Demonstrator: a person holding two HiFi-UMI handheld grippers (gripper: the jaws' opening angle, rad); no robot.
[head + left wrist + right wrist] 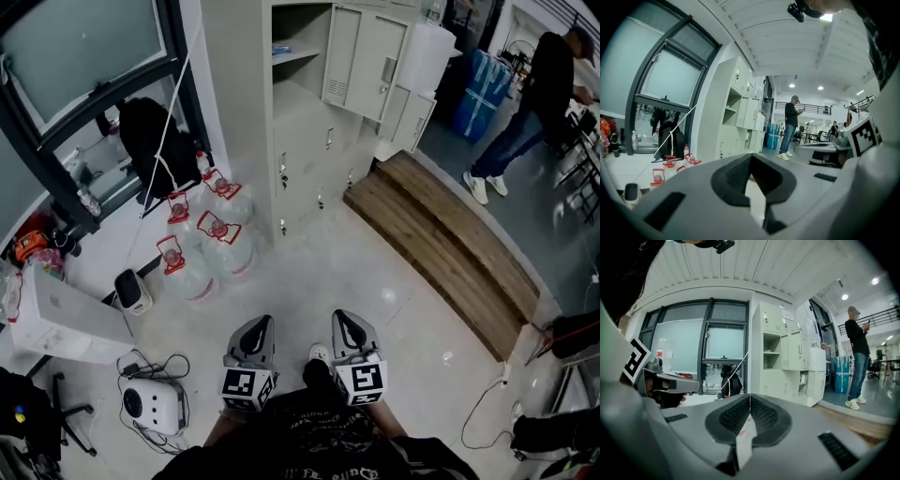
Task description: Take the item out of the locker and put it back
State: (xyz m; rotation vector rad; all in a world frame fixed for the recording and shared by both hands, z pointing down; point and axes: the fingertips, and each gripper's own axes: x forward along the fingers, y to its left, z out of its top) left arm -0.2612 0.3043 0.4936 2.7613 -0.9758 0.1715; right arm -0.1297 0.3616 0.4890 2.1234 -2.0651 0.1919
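**Locker room floor – both claws shut, nothing held**

Surface: a pale, glossy floor (375, 281), seen steeply from above. A low wooden step (441, 244) runs diagonally across it on the right, away from the foot of the locker.

Room: the cream locker (309, 141) stands at top centre. Its lower doors are closed, and one upper compartment is open with a shelf across it. A small bluish patch lies on that shelf – too small to tell what it is. No item can be made out for certain, so all that can be placed is the locker itself, well ahead of both claws.

Left of the locker, a cluster of clear water jugs (211, 239) with red handles sits on the floor. Behind them a black backpack (155, 141) rests below a dark-framed window (84, 56). A small white device (155, 403) with tangled cables lies at lower left. A stack of blue packs (483, 89) stands at upper right. Near it a person (534, 103) in a dark top and jeans stands on the far side of the step.

Claws: the left gripper (261, 323) and right gripper (345, 319) are low in the head view. They are side by side, close to the holder's body, and point toward the locker. In each gripper view the ribbed pads meet at the tips. Both are closed and touch nothing, with only the pale floor showing through the slit behind the pads.
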